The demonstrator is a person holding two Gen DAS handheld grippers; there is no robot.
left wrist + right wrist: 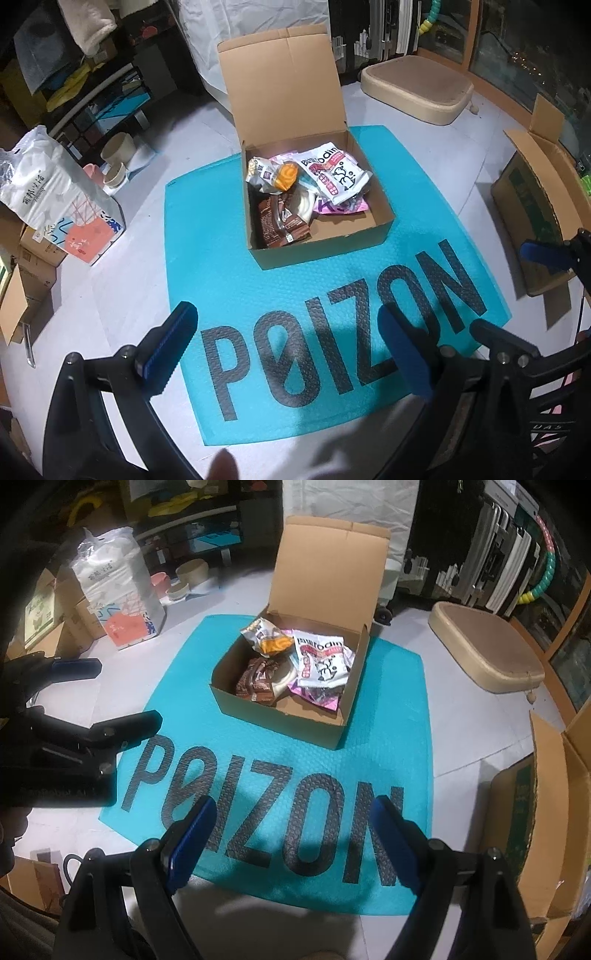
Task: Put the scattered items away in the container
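An open cardboard box point(321, 251) point(277, 723) with its lid raised stands on a teal mat point(207, 236) point(391, 709) printed POIZON. Inside lie several snack packets: a white one point(332, 170) point(321, 661), a brown one point(280, 221) point(258, 683), an orange and silver one point(273, 173) point(266, 635) and a pink one point(340, 206) point(317, 698). My left gripper point(291, 347) point(129, 690) hovers open over the lettering, nothing between its fingers. My right gripper point(293, 843) is also open and empty, short of the box. No loose packet shows on the mat.
A pack of paper rolls point(55, 199) point(122, 590) and paper bowls point(118, 155) stand at the left. A beige pad point(417, 88) point(487, 653) lies at the back right. A large open carton point(532, 206) point(546, 812) stands on the right. Suitcases point(498, 561) line the back.
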